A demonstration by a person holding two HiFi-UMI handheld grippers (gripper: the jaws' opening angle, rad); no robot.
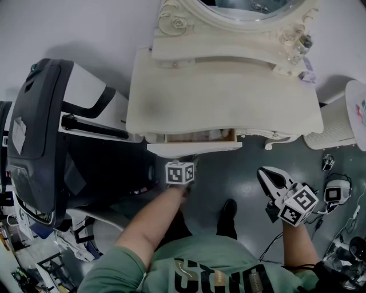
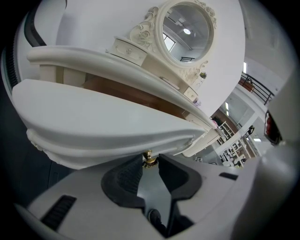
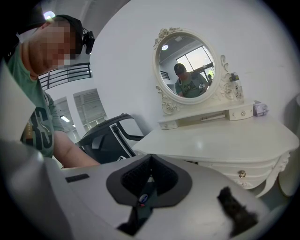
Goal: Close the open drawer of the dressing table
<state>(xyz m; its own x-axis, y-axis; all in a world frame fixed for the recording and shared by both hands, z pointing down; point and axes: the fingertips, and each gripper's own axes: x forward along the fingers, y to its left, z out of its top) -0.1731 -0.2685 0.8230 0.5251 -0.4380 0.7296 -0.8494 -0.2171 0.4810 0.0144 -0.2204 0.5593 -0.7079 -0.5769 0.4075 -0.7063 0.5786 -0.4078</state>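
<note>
- Two tools are in view: the left tool (image 2: pixel 150 166) has its jaws closed on the small brass knob (image 2: pixel 149 158) of the drawer (image 2: pixel 103 126).
- The drawer stands partly pulled out from under the top of the bench (image 1: pixel 229 106), its wooden inside showing.
- The right tool (image 3: pixel 150 164) is empty, jaws pressed together, held apart from the bench, over the floor (image 1: pixel 240 171).

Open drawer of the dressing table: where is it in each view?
Head view: drawer at centre, under the tabletop.
Left gripper view: drawer front fills the middle, knob between the left tongs.
Right gripper view: not made out; the right gripper covers that spot.
Shared landmark: the oval mirror.
</note>
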